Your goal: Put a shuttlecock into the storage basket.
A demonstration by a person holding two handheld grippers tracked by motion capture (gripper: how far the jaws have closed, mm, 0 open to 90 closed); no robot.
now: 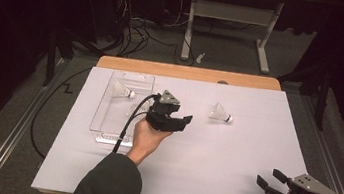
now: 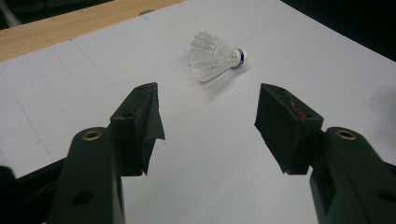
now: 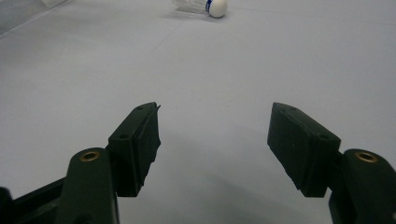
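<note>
Right, left gripper is spread wide and empty, aimed at the loose shuttlecock lying on its side on the white sheet, just ahead of the jaws and not touching. Risks: clamping the feather skirt crushes it; a jaw tip nudging the cork rolls it away. Right gripper is spread and empty too, well apart.

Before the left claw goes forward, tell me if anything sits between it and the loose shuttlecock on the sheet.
Nothing visible does. The left claw stands open, empty and aimed at the shuttlecock, with bare white sheet between them. The clear tray, holding another shuttlecock, lies off to the other side of the hand.
</note>
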